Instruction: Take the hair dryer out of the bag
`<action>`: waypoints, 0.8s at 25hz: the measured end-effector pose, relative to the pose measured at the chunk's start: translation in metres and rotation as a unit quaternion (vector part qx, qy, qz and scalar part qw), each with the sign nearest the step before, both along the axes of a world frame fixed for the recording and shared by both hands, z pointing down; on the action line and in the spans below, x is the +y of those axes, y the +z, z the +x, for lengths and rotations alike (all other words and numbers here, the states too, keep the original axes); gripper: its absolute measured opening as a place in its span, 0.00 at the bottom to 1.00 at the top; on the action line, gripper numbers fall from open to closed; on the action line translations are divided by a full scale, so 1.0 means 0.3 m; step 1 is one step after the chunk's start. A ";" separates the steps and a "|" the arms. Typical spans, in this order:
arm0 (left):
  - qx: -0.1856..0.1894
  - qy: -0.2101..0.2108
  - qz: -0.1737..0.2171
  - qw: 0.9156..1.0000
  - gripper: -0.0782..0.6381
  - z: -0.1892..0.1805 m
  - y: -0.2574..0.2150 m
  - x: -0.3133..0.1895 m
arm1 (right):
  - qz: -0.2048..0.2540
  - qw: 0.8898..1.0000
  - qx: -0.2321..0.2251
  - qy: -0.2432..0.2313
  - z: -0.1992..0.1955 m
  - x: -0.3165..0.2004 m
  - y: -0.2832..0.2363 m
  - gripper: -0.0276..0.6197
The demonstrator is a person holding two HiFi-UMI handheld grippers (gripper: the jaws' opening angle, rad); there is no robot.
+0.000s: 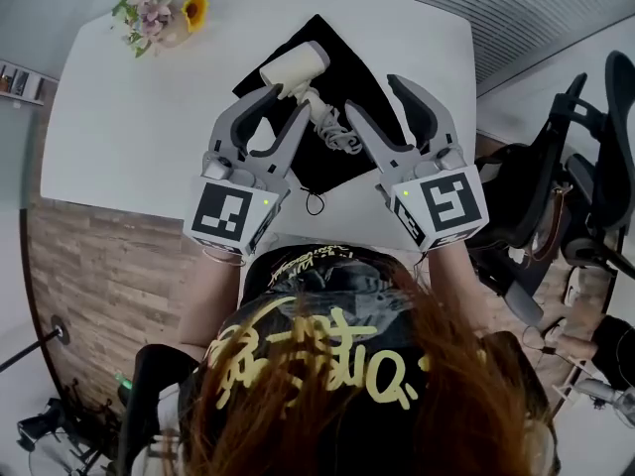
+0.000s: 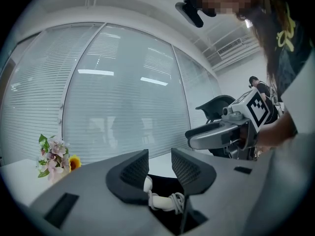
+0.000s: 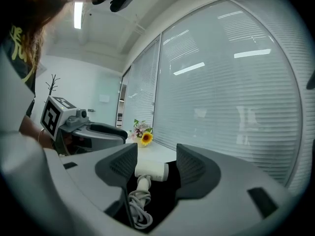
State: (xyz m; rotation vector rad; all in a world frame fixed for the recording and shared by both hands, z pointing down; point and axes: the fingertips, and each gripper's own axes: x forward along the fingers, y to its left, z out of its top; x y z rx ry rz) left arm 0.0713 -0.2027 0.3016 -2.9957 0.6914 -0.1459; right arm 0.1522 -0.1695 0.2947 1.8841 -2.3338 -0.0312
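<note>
Spanning the background of both gripper views is a wall of windows with lowered blinds (image 2: 123,97), which the head view misses. Only the head view shows the whole white table (image 1: 129,127), with black office chairs (image 1: 595,167) at three o'clock of it. A black bag (image 1: 342,53) lies flat on the table at twelve o'clock from the person.

Both grippers are held in the air over the table, pointing across it. The left gripper (image 1: 285,105), at eleven o'clock from the person, has its jaws partly apart and holds nothing. Its own view shows only the dryer's handle and cord low in the gap, lying well beyond the pads. The right gripper (image 1: 374,94), at one o'clock, has its jaws wide apart and grips nothing. Its view frames the dryer in the gap, also beyond the pads and untouched.

The white hair dryer (image 1: 295,67) lies on top of the bag, outside it, with its head toward eleven o'clock. Its coiled cord (image 1: 337,137) rests on the bag at the six o'clock end of the handle. A small bunch of flowers (image 1: 159,10) with a sunflower sits at the table's eleven o'clock corner.
</note>
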 end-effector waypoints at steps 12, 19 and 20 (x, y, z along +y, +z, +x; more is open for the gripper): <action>0.010 -0.004 0.000 1.000 0.17 0.029 0.000 0.052 | 0.008 0.999 -0.008 -0.035 0.006 0.054 0.005 0.23; 0.018 0.001 0.002 1.000 0.10 0.043 -0.007 0.073 | 0.006 0.999 -0.026 -0.037 0.024 0.066 0.017 0.10; 0.019 0.002 0.002 1.000 0.10 0.042 -0.009 0.075 | 0.006 0.999 -0.027 -0.035 0.025 0.066 0.017 0.10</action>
